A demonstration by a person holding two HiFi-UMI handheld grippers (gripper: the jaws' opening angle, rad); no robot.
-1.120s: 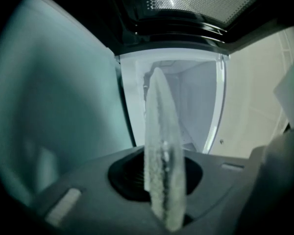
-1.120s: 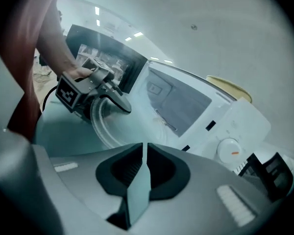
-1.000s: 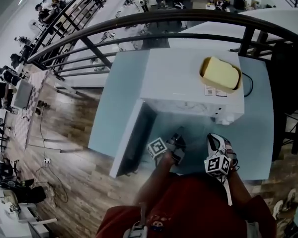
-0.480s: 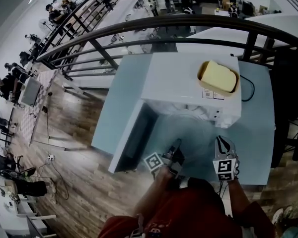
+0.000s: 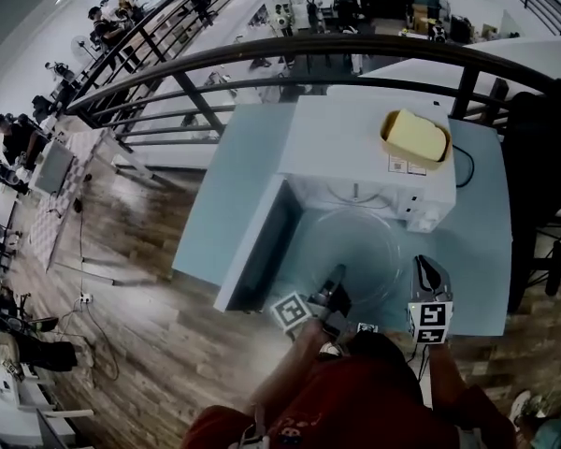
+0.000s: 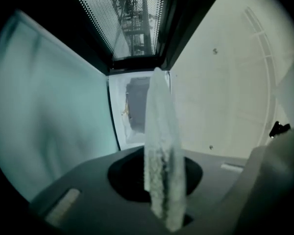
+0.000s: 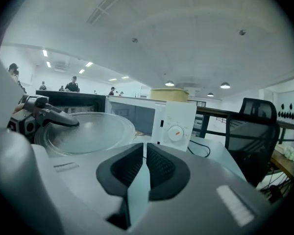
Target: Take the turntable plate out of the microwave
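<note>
The clear glass turntable plate [image 5: 353,249] hangs out in front of the white microwave [image 5: 360,148], over the pale blue table [image 5: 486,251]. My left gripper [image 5: 335,282] is shut on the plate's near rim. In the left gripper view the plate [image 6: 160,136] shows edge-on between the jaws of that gripper [image 6: 159,182]. My right gripper [image 5: 427,269] stands to the right of the plate, shut and holding nothing. The right gripper view shows its jaws [image 7: 145,156] pressed together, with the plate [image 7: 88,131] and the left gripper [image 7: 45,112] off to the left.
The microwave door [image 5: 258,249] hangs open on the left. A yellow container [image 5: 416,137] sits on top of the microwave, and a black cable [image 5: 465,165] runs behind it. A dark railing [image 5: 309,52] curves past the table. A black office chair [image 7: 252,126] stands at the right.
The plate has come out of the microwave's mouth toward me, carried by the left gripper. Both grippers have drawn back and risen. The right gripper has rolled.
</note>
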